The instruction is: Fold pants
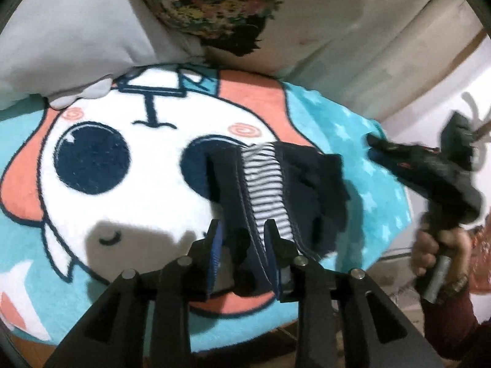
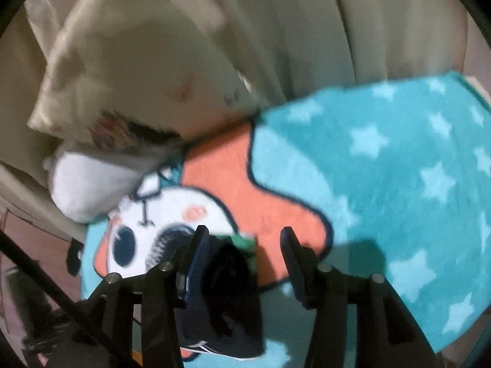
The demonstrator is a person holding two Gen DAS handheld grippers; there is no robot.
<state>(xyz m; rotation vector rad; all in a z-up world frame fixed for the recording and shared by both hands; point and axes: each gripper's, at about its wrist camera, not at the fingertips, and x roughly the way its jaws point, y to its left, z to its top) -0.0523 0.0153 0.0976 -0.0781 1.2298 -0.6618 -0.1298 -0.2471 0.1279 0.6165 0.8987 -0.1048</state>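
Note:
The pants are small, dark navy with a white-and-navy striped band. In the left wrist view they hang bunched from my left gripper, which is shut on their striped edge, above a cartoon blanket. My right gripper shows at the right of that view, held in a hand, near the pants' far edge. In the right wrist view my right gripper is open, with the dark pants lying against its left finger; the jaws stand wide apart and do not pinch the cloth.
The teal, orange and white cartoon blanket covers the surface. A white pillow and a floral pillow lie at the back. Cream cloth hangs behind. The blanket's edge drops off at the right.

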